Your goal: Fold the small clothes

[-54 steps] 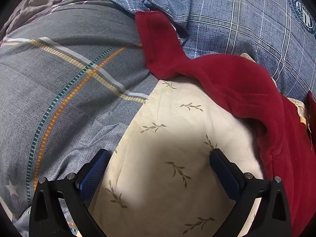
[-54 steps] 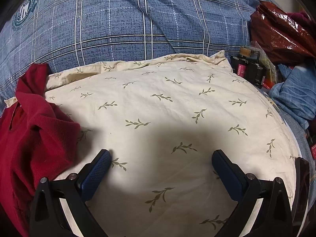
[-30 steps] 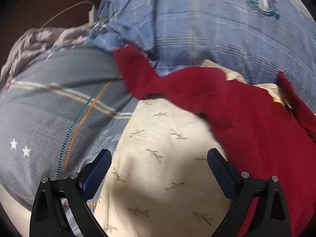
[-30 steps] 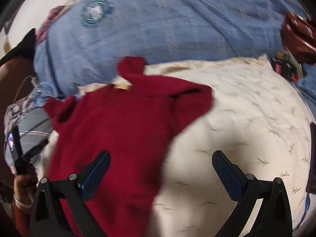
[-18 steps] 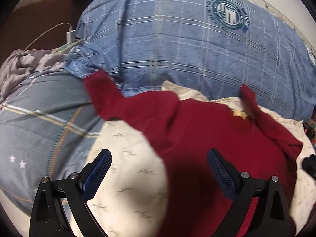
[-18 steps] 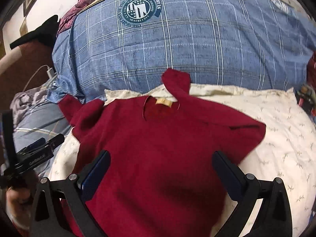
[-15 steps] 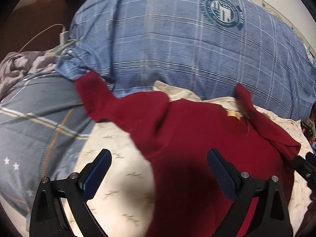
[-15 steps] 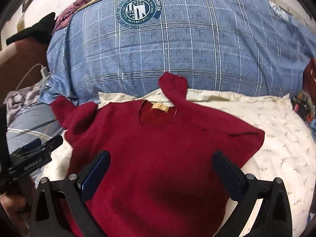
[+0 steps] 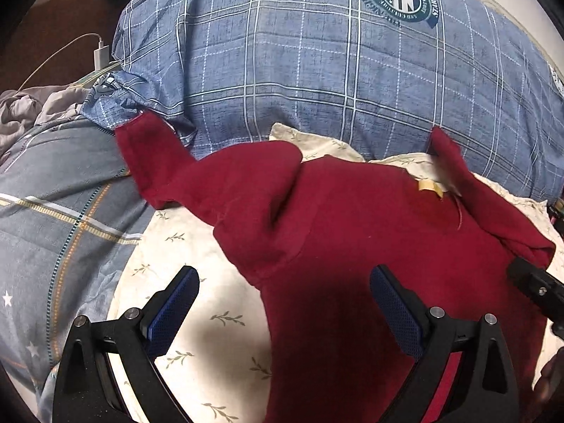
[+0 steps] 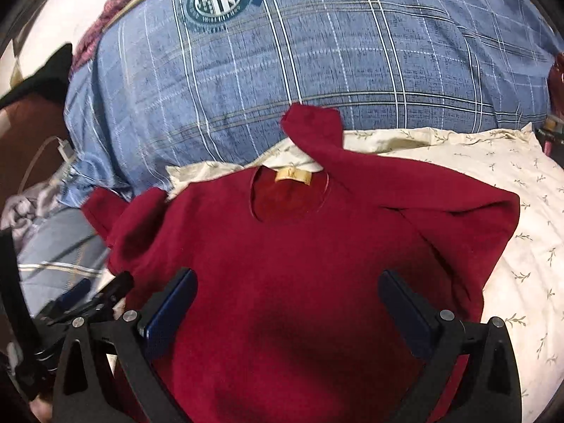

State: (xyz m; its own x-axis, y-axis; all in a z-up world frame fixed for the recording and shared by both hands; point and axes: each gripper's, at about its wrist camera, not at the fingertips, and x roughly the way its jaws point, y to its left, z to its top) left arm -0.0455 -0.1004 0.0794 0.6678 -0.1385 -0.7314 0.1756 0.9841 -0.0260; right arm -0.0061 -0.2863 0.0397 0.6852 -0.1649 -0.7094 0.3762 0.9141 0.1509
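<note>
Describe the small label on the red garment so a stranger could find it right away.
Start at the big blue plaid pillow with the round crest. In front of it, a dark red sweater lies spread on the cream leaf-print pillowcase. Just inside the back of its round neckline sits the tan label, the only pale patch on the red fabric.

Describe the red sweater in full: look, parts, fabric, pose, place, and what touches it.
The red sweater is dark red, of a soft, fuzzy, fleece-like fabric. It has a round neckline with a tan label inside. It lies spread out, neck away from the cameras, on the cream leaf-print pillow. Both sleeves are bunched and bent upward; their ends rest against the blue plaid quilt, and one also lies on the grey plaid bedding. Neither hand-held gripper holds it.
</note>
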